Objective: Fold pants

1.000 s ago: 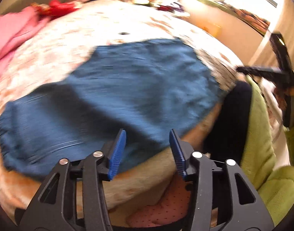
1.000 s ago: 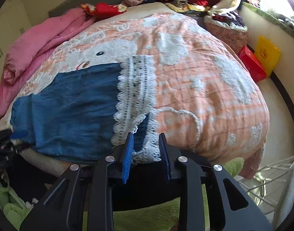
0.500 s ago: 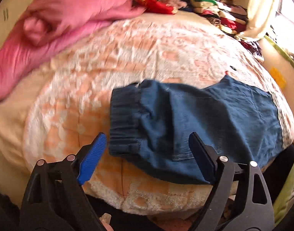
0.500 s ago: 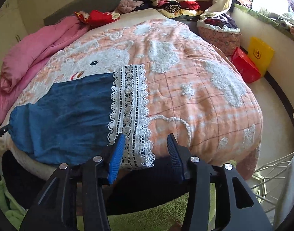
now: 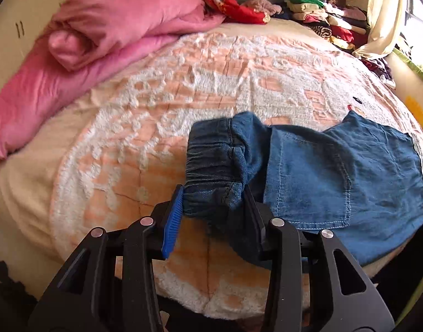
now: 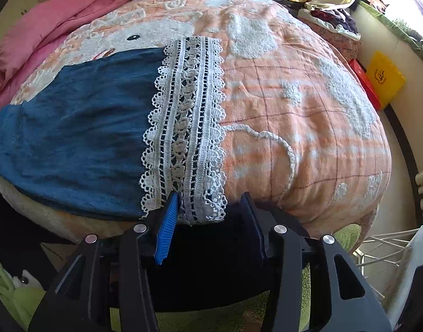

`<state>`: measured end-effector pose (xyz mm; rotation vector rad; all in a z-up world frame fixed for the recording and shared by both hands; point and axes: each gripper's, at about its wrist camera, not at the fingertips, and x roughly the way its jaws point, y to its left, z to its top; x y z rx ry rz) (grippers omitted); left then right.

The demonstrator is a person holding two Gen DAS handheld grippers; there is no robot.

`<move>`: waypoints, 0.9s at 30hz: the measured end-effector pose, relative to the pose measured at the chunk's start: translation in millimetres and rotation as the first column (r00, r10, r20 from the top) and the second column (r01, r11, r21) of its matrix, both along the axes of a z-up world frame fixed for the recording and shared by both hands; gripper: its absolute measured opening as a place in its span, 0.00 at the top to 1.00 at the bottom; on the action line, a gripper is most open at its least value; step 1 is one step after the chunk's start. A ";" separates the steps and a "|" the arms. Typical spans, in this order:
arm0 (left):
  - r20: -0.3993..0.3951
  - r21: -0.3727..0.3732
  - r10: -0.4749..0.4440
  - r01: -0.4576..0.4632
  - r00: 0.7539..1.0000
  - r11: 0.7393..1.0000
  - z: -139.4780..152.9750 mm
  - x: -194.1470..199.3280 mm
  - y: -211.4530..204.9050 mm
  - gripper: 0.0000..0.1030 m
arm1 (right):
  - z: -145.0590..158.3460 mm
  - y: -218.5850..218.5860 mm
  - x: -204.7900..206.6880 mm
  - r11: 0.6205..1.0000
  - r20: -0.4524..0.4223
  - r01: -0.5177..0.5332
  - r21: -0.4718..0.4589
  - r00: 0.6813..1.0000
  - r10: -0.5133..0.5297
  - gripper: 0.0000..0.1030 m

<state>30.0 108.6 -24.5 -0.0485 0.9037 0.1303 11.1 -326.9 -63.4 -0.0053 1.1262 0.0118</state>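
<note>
Pants (image 5: pixel 335 171) of blue denim, spread across the near edge of the bed (image 5: pixel 156 127), over a peach and white fleece blanket (image 6: pixel 308 105). Elastic waistband (image 5: pixel 211 163) bunched and lifted at one end, towards the bed's near-left part in the left wrist view; back pocket (image 5: pixel 311 182) face up just beside it. White lace hem (image 6: pixel 183 121) at the other end, lying flat and running from the near edge inwards.

Left gripper (image 5: pixel 211 207) clamped on the waistband, jaws having just been closing, gathered denim pressed between the blue pad (image 5: pixel 172 221) and the opposite finger, a fold hanging below them. Right gripper (image 6: pixel 208 213) at the near edge of the bed, jaws apart and astride the bottom corner of the lace hem; left pad close against the lace, right pad clear of it, no pinch visible.

Pink quilt (image 5: pixel 100 33) rolled along the far-left side of the bed. Heap of folded clothes (image 5: pixel 322 22) at the far-right corner, cream curtain (image 5: pixel 377 22) beside it. Yellow bag (image 6: pixel 385 77) and red box (image 6: pixel 365 83) on the floor off the right edge. Green fleece (image 6: pixel 211 318) below the right gripper, beneath the near edge.
</note>
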 end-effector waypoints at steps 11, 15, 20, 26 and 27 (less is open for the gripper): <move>0.133 -0.068 -0.039 0.048 0.990 0.996 49.6 -23.5 -10.6 0.59 | 30.7 -3.6 -8.7 0.999 0.113 -0.013 0.032 0.994 0.009 0.55; 0.119 -0.118 -0.221 0.235 0.968 0.965 47.5 -15.9 -62.5 0.59 | 42.3 13.3 -5.4 0.995 0.154 -0.082 0.062 0.985 0.072 0.55; 0.021 -0.107 -0.394 0.394 0.919 0.913 12.9 6.2 -130.5 0.57 | 39.3 46.6 7.9 0.981 0.151 -0.183 0.065 0.974 0.171 0.55; -0.088 -0.074 -0.436 0.430 0.896 0.900 -27.1 10.4 -155.2 0.57 | 12.9 56.7 19.6 0.981 0.054 -0.168 0.102 0.985 0.163 0.55; -0.110 -0.074 -0.437 0.431 0.893 0.899 -34.7 8.0 -155.8 0.57 | 7.3 53.8 20.0 0.984 0.030 -0.152 0.094 0.988 0.149 0.55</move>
